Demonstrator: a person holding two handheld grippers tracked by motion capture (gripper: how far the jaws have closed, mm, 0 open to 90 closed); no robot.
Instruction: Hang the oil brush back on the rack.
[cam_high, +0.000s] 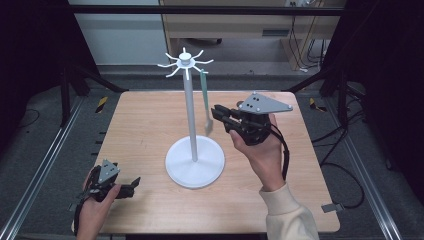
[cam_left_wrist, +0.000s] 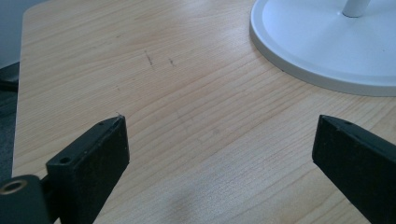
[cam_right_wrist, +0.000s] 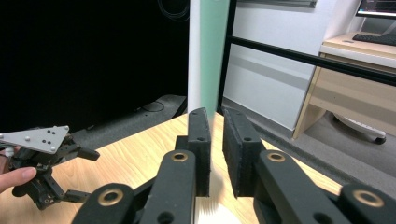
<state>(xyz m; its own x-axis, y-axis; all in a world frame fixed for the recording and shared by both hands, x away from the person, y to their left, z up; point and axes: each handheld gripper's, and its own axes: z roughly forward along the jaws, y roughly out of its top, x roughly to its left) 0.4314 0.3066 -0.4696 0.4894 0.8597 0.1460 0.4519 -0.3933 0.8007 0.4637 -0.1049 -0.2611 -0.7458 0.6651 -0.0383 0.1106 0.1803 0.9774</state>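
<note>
A white stand (cam_high: 190, 115) with a round base (cam_high: 195, 167) and a crown of hooks (cam_high: 185, 62) rises from the middle of the wooden table (cam_high: 145, 120). A long pale-green utensil (cam_high: 205, 100) hangs from one hook on the right side. My right gripper (cam_high: 216, 116) is held up level at its lower part. In the right gripper view the green handle (cam_right_wrist: 209, 56) runs down between the two pads, and the gripper (cam_right_wrist: 216, 116) is shut on it. My left gripper (cam_high: 131, 186) rests at the table's front left, open, with bare wood between its jaws (cam_left_wrist: 219, 140).
The stand's base (cam_left_wrist: 327, 42) lies just ahead and to the right of the left gripper. Black frame bars (cam_high: 200, 10) and dark curtains surround the table. A wooden desk (cam_right_wrist: 355, 93) stands beyond the far edge. Cables trail on the floor at the right (cam_high: 345, 170).
</note>
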